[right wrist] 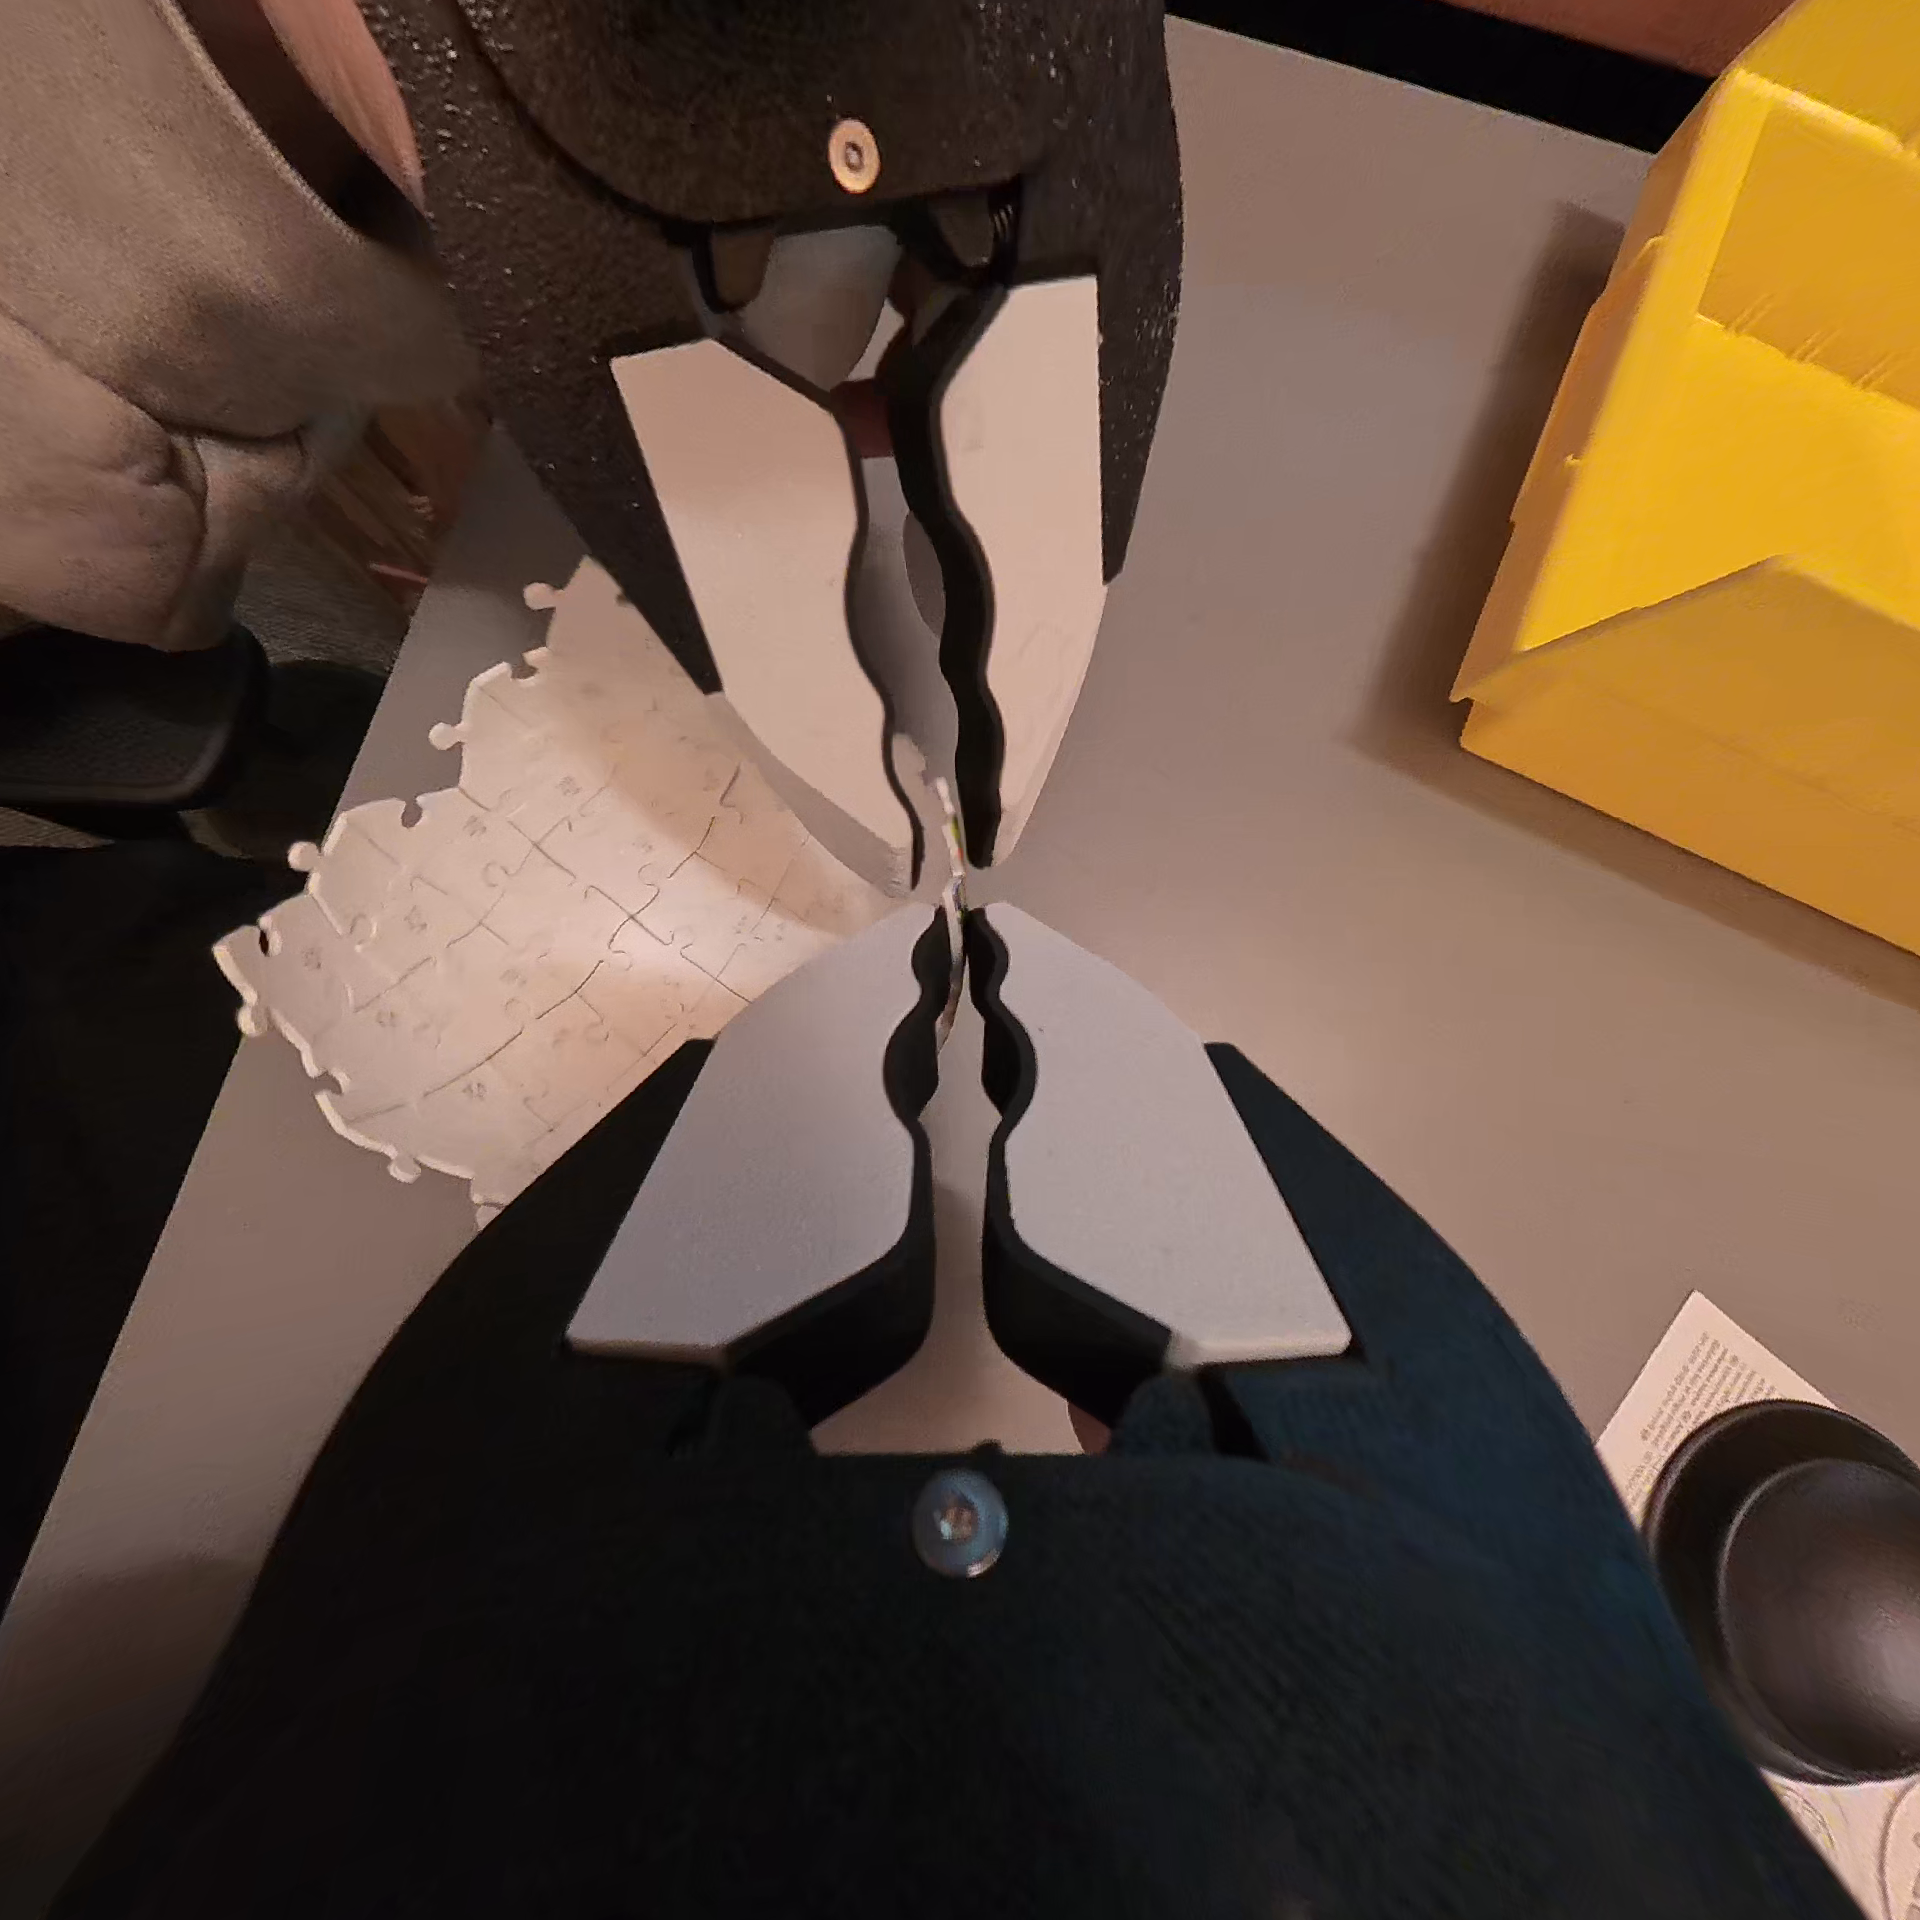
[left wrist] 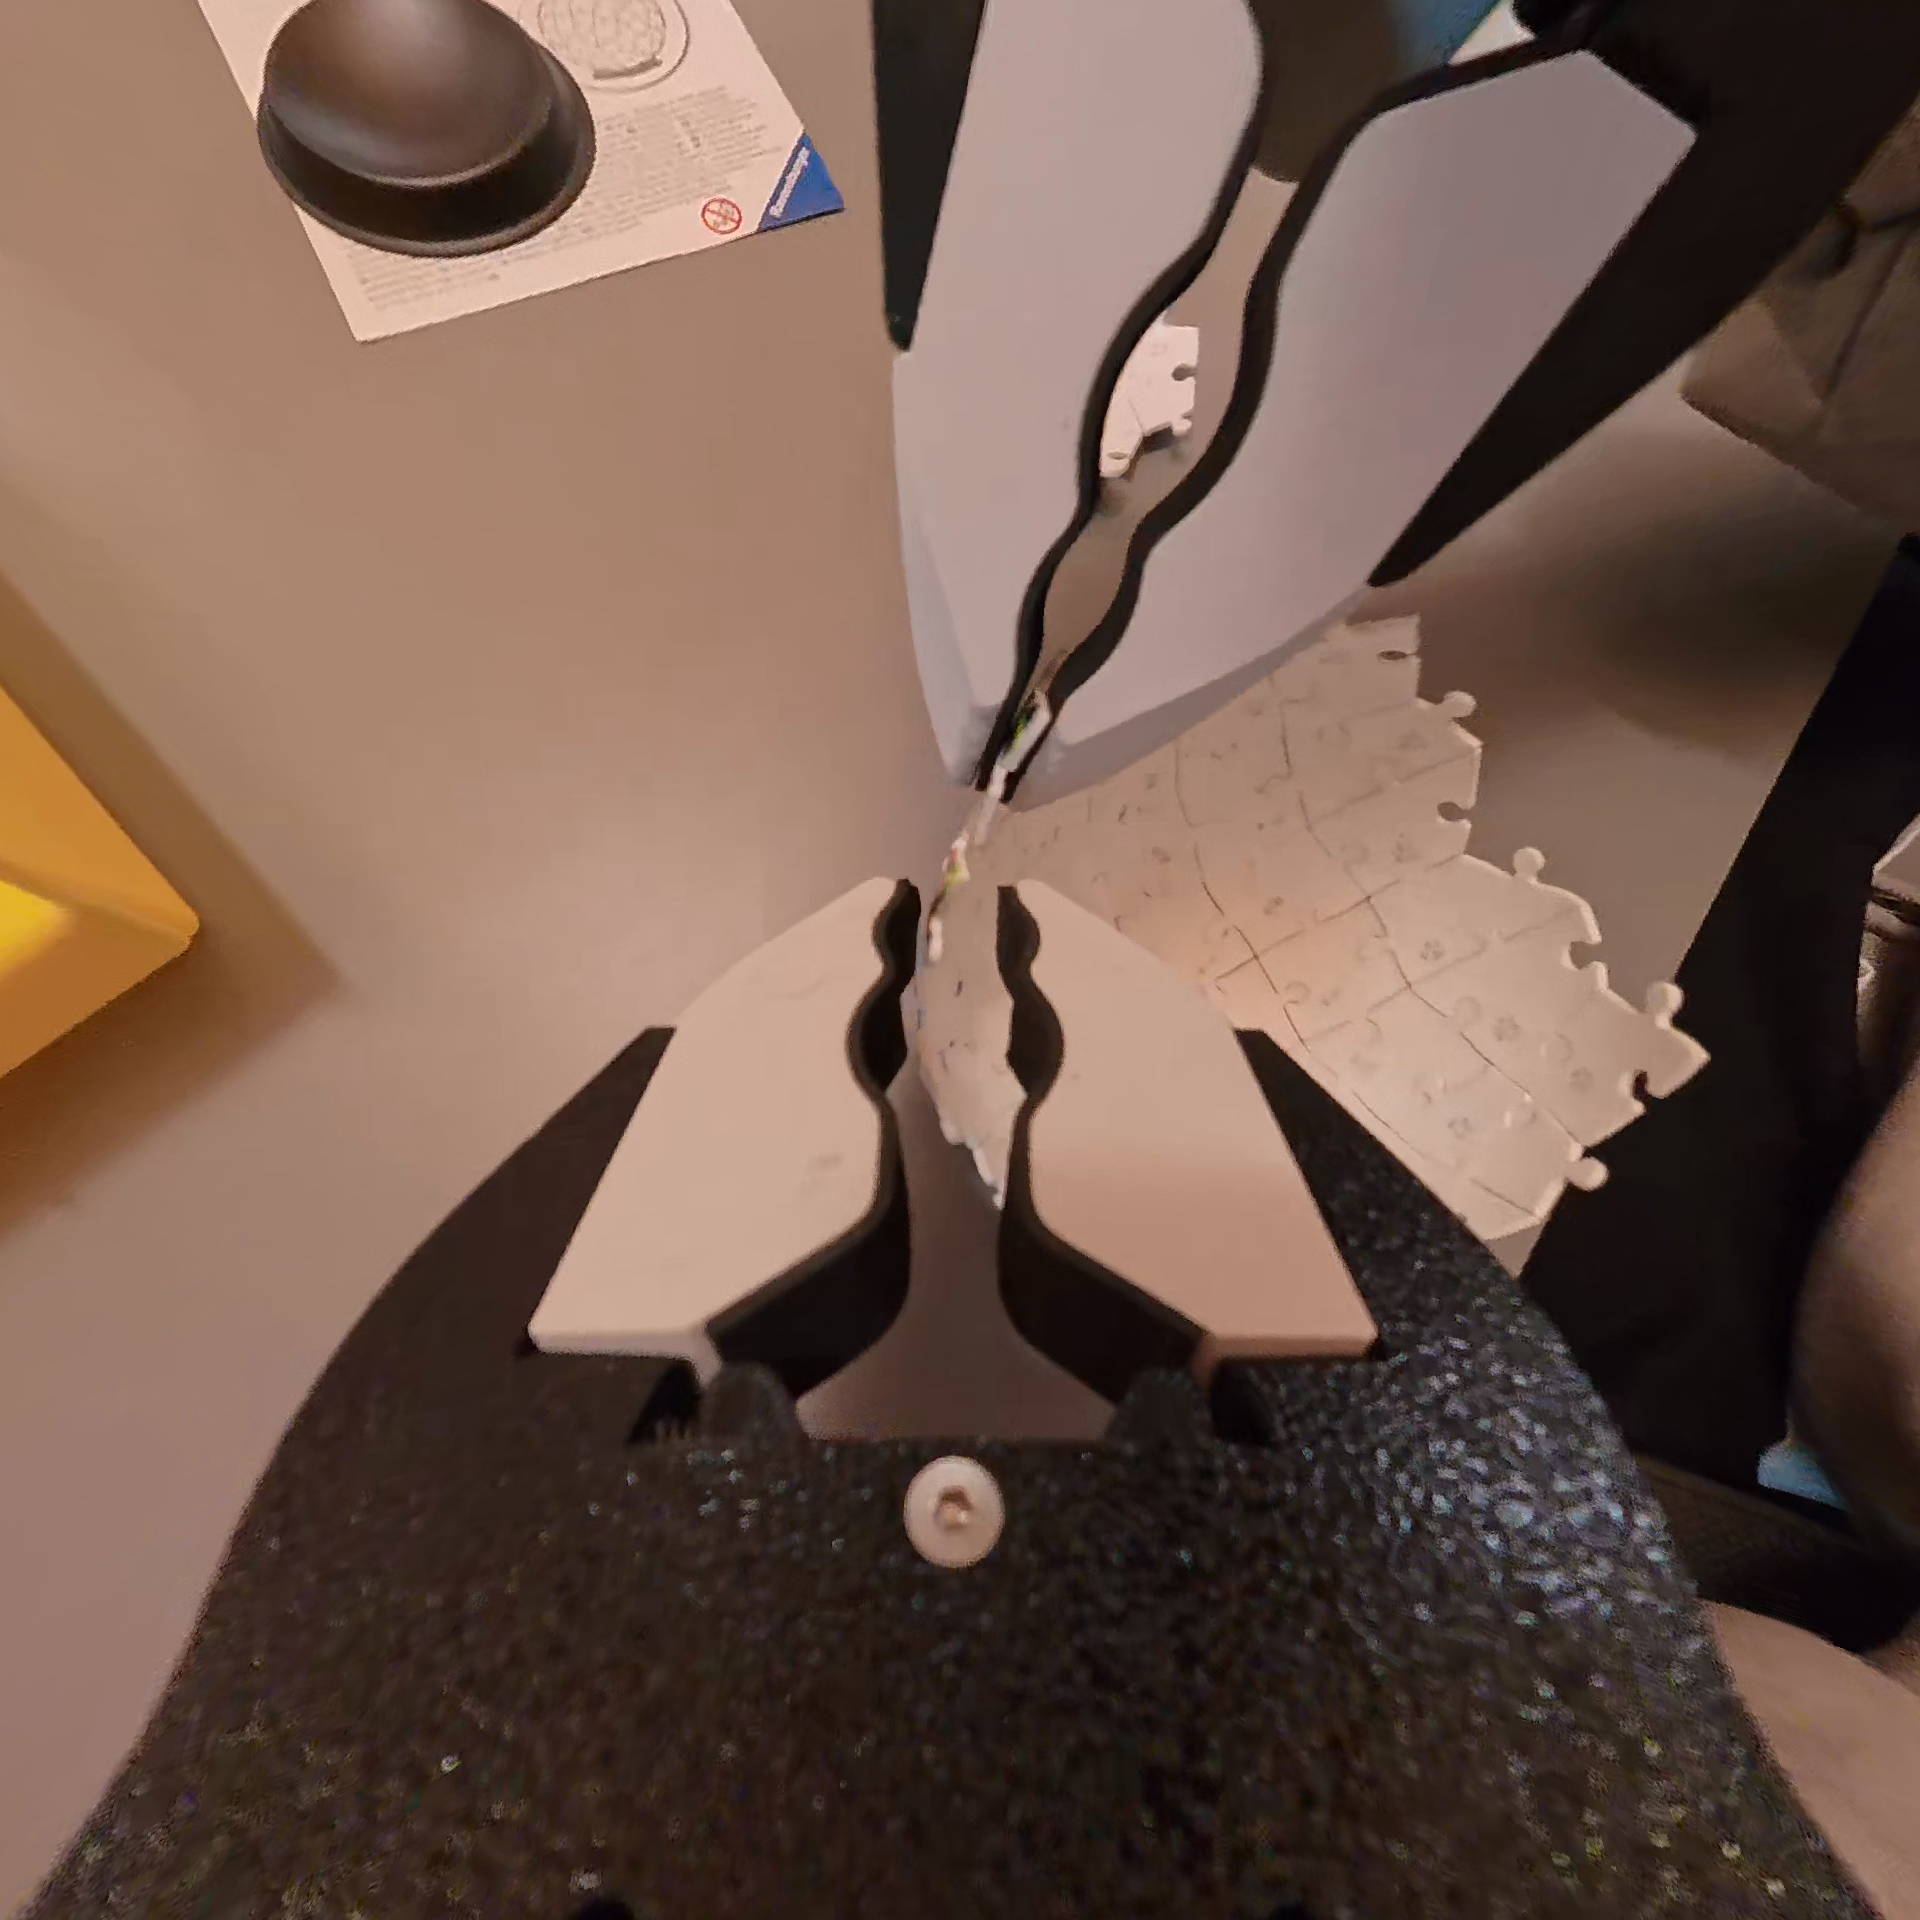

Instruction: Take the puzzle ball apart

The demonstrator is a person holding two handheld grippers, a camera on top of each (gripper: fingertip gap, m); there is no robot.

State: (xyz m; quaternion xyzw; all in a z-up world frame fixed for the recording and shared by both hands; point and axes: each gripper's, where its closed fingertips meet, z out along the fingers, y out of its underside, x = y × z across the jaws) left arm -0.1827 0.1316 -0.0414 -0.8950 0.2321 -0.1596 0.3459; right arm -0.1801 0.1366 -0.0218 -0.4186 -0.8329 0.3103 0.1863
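Jaws of the left gripper [left wrist: 961, 904] pinched the near edge of a curved white puzzle-ball section [left wrist: 1351, 935], held above the grey worktop [left wrist: 520, 675]. Meeting it tip to tip, the right gripper [right wrist: 961, 925] had its jaws pressed on the same edge. Beyond the section lay a loose white piece [left wrist: 1148, 400]. Farther off from it, a black dome stand [left wrist: 416, 114] sat on a leaflet [left wrist: 707, 177]; a yellow bin [right wrist: 1714, 520] stood to the side.

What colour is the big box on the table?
Yellow box; the right wrist view shows it best.
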